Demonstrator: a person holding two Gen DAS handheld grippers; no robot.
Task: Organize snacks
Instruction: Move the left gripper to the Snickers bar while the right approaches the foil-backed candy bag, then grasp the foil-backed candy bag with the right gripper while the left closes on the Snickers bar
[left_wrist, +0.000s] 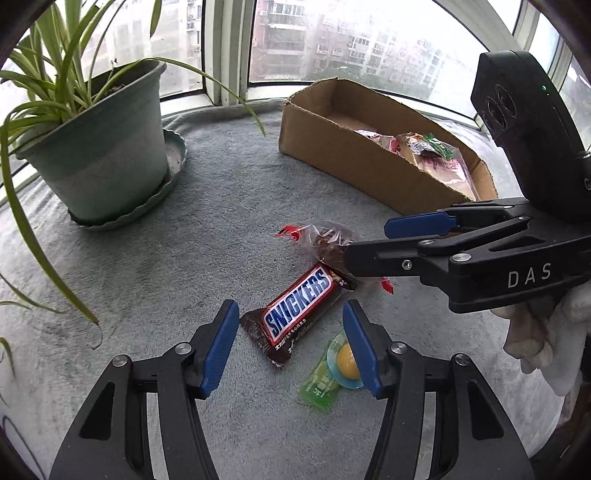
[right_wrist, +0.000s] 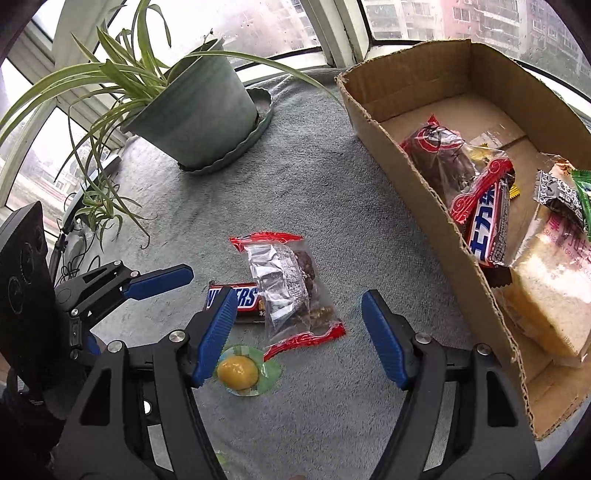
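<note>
Closest to us, our left gripper (left_wrist: 290, 345) hangs wide open with nothing in it, its blue pads either side of the near end of the Snickers bar (left_wrist: 301, 312), which lies flat on the grey fleece blanket (left_wrist: 166, 266). Just right of that sits a little green-wrapped jelly cup (left_wrist: 334, 371) with a yellow centre, touching nothing but the blanket. Our right gripper (right_wrist: 299, 339) is spread wide too, empty, hovering over the clear date-cake packet with red ends (right_wrist: 291, 288) — that packet overlaps the Snickers' far end. Further back on the right is the cardboard box (right_wrist: 417, 192), already holding a few snacks: a dark red-wrapped cake, a second chocolate bar, a sliced bread pack and some small sachets. Way at the back left there's the potted spider plant (left_wrist: 99, 147) on its saucer by the window.
</note>
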